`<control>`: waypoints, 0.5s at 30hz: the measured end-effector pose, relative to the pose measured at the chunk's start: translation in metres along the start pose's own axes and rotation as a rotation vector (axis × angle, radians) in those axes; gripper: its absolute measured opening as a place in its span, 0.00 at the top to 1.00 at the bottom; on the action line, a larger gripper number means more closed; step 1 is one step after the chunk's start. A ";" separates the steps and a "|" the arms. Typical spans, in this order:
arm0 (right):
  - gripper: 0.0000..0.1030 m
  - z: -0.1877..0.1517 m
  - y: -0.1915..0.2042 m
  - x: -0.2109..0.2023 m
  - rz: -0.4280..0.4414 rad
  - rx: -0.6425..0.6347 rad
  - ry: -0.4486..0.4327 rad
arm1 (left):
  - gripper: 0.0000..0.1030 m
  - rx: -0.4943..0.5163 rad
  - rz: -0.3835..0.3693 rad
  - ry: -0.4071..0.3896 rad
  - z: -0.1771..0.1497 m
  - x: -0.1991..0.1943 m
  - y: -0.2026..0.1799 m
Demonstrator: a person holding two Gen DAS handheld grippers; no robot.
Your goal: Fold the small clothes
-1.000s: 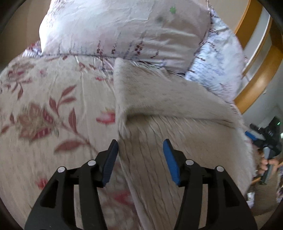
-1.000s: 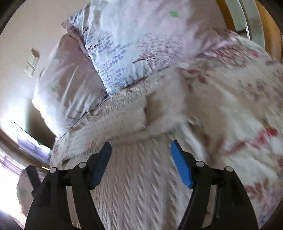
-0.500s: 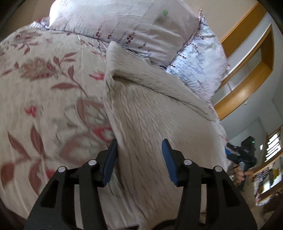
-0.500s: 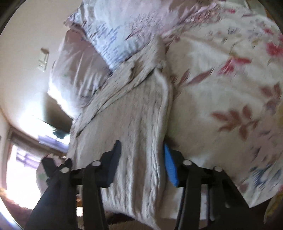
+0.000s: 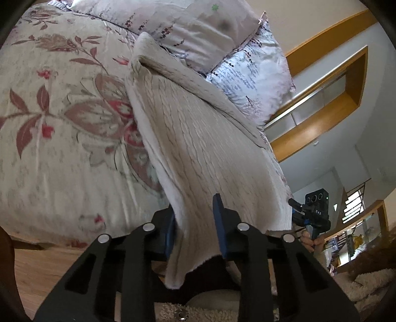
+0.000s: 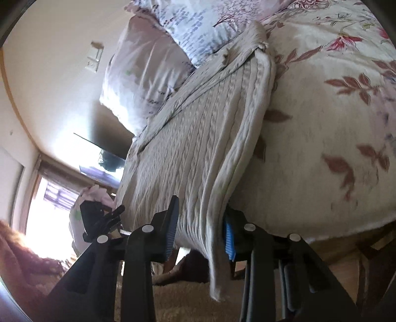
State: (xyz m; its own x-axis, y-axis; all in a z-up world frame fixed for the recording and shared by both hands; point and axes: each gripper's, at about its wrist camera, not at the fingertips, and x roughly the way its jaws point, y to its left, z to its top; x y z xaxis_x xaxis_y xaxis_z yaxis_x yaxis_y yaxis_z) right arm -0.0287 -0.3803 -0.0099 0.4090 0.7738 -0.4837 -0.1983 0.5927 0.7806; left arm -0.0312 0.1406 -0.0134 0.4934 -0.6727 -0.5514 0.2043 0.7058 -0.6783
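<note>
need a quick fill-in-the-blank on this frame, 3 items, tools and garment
1. The cream cable-knit sweater lies on a bedspread printed with a ____ pattern.
2. The left tool has the sweater's ____ edge between its pads.
3. Beyond the sweater's far end lie two ____.
4. The right tool has pads coloured ____.

Missing words: floral; near; pillows; blue

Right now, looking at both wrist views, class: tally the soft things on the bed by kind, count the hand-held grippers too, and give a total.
Knitted cream garment: 1
Pillows: 2, pinkish pillow and blue-print pillow
Floral bedspread: 1
Hand-held grippers: 2, left hand-held gripper and right hand-held gripper
Total: 6
</note>
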 end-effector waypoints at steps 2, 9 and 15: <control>0.70 -0.009 0.001 0.000 -0.010 -0.007 0.020 | 0.75 0.003 -0.007 0.007 -0.005 -0.001 -0.002; 0.88 -0.029 0.003 0.003 -0.077 -0.020 0.069 | 0.77 0.031 -0.011 0.040 -0.011 0.002 -0.007; 0.91 -0.018 0.021 -0.010 -0.093 -0.100 -0.037 | 0.93 0.080 0.043 0.086 -0.013 0.011 -0.015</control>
State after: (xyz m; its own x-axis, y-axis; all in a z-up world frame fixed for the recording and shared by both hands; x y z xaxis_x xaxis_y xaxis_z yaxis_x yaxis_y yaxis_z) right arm -0.0531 -0.3709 0.0043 0.4621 0.7069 -0.5355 -0.2452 0.6821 0.6889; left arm -0.0396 0.1203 -0.0155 0.4297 -0.6558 -0.6208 0.2528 0.7473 -0.6145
